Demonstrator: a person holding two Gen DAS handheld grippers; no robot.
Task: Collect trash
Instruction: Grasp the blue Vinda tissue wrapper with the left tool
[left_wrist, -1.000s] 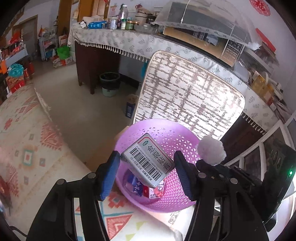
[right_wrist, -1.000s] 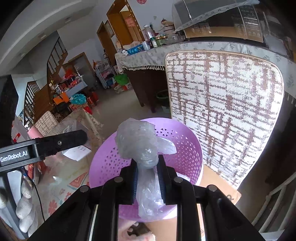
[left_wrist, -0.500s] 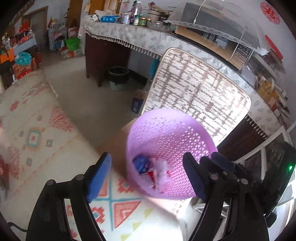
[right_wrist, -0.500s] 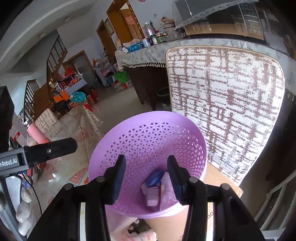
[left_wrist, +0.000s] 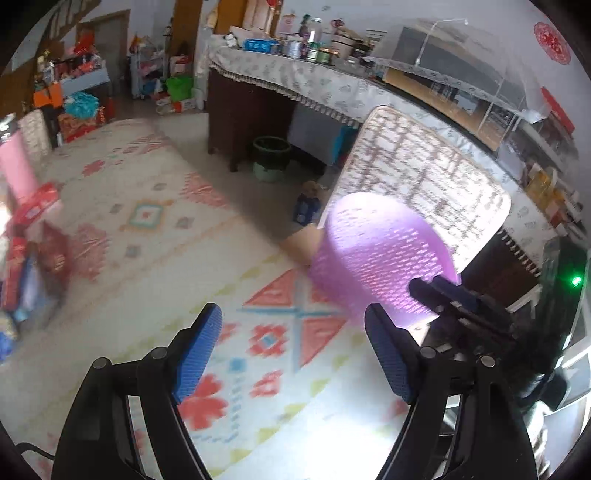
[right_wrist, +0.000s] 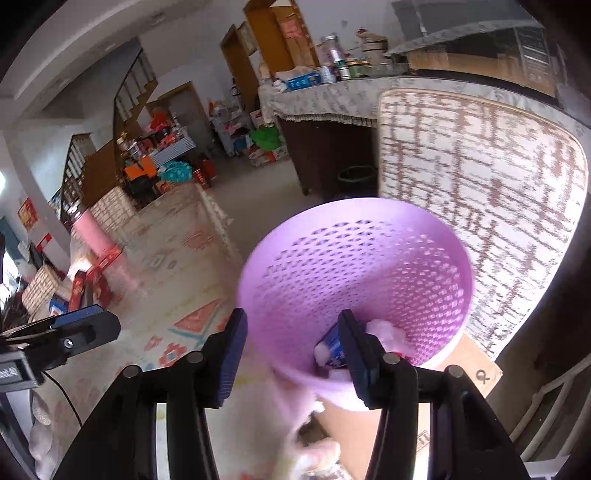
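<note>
Looking along my left claw (left_wrist: 293, 352), jaws wide and empty, remaining trash (left_wrist: 22, 273) lies far left on the surface (left_wrist: 155, 229); the right claw (right_wrist: 291, 354), just opened and empty, hangs beside the purple basket (right_wrist: 354, 269), so left is nearer.

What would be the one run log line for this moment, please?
left hand-held gripper: open, empty | right hand-held gripper: jaws just opened, empty | purple basket: holds trash, blue packet inside
</note>
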